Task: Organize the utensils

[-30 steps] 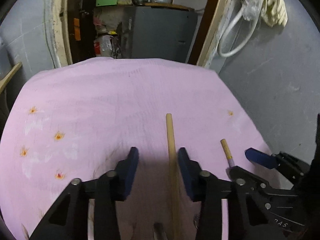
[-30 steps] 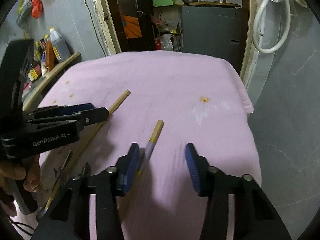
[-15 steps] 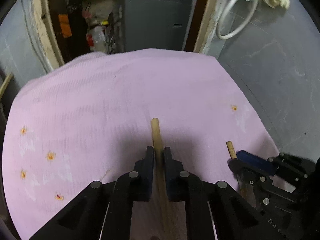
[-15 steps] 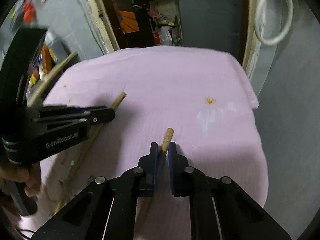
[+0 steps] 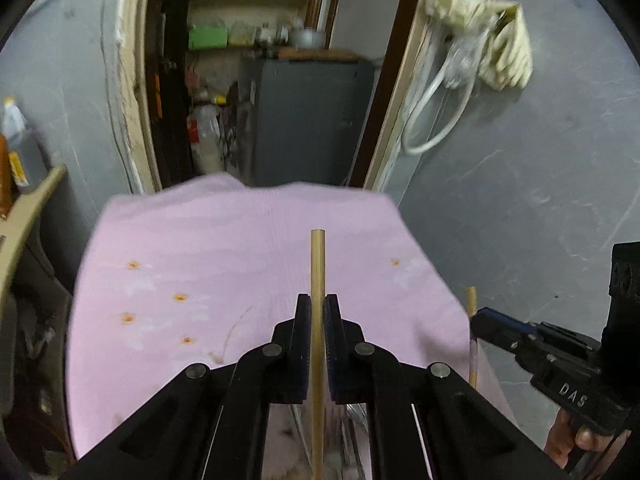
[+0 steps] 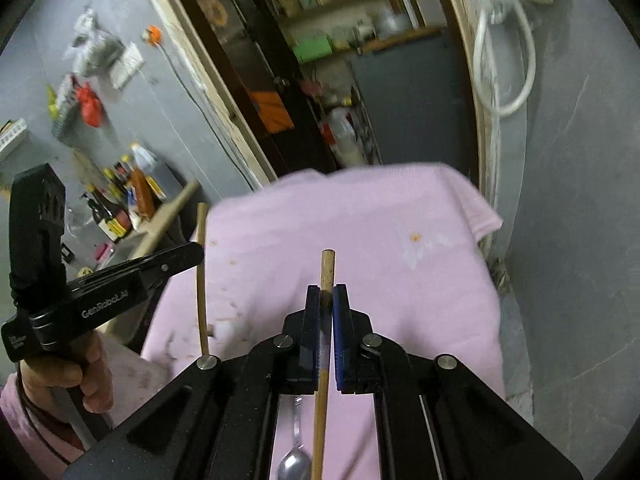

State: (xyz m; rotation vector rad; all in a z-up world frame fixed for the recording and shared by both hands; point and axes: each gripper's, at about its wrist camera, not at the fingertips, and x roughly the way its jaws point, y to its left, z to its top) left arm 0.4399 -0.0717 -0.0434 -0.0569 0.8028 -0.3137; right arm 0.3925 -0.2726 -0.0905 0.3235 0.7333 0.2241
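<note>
- The left gripper (image 5: 318, 322) was closed on a long wooden stick (image 5: 318, 264); the stick was clamped between the two blue-faced pads and ran straight forward past them.
- The stick's far end stood out beyond the fingertips, above the pink cloth (image 5: 208, 248). Whether the stick touched the cloth could not be told.
- The right gripper (image 6: 327, 308) was closed on a shorter wooden handle (image 6: 327, 266), clamped between its pads with the rounded tip projecting just ahead of them.
- The handle's lower part passed back between the gripper's arms, toward the bottom edge of the right wrist view.
- A metal spoon (image 6: 295, 462) was seen just beside the handle's lower part, under the right gripper, lying on the cloth.
- In the right wrist view, the left gripper appeared at the left edge, held by a hand (image 6: 68, 368), with its stick seen as a thin upright rod.
- In the left wrist view, the right gripper appeared at the right edge, with its handle tip showing beside the cloth's right border.
- A white hose (image 5: 432, 120) hung on the grey wall behind the cloth.
</note>
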